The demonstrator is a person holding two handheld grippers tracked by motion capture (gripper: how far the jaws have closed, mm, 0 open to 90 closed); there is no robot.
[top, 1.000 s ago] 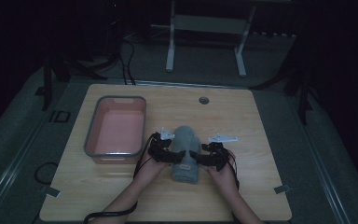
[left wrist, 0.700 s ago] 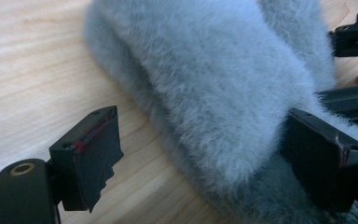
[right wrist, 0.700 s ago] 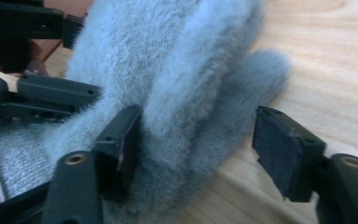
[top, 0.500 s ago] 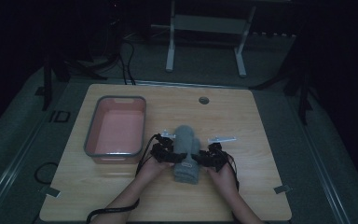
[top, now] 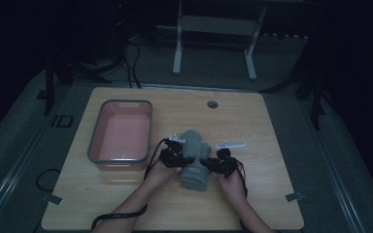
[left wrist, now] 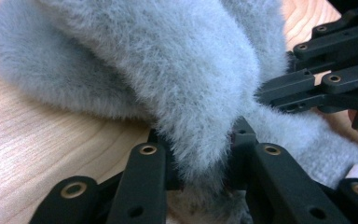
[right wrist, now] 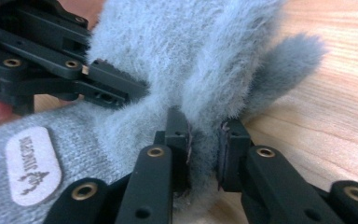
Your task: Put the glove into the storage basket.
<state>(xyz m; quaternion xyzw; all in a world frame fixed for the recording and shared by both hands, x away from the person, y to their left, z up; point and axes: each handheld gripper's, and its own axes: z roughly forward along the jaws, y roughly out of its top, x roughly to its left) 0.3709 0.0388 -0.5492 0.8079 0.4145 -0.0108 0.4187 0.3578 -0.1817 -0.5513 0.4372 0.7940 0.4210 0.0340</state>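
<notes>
On table (top: 272, 194): both claws clamp grey fuzzy mitten (top: 194, 160).

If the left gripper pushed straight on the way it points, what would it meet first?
Past the fuzzy grey mitten pinched in its jaws, the left gripper would likely meet the right gripper; depth is unclear.

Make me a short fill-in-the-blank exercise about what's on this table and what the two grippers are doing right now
1. Both grippers are shut on a fuzzy grey ____.
2. The pink tray lies to the ____ of the left gripper in the high view.
3. The oval label sits on the knit cuff, seen in the ____ gripper view.
4. The right gripper pinches the fuzzy part, not the ____ cuff.

Missing words: mitten; left; right; knit
</notes>
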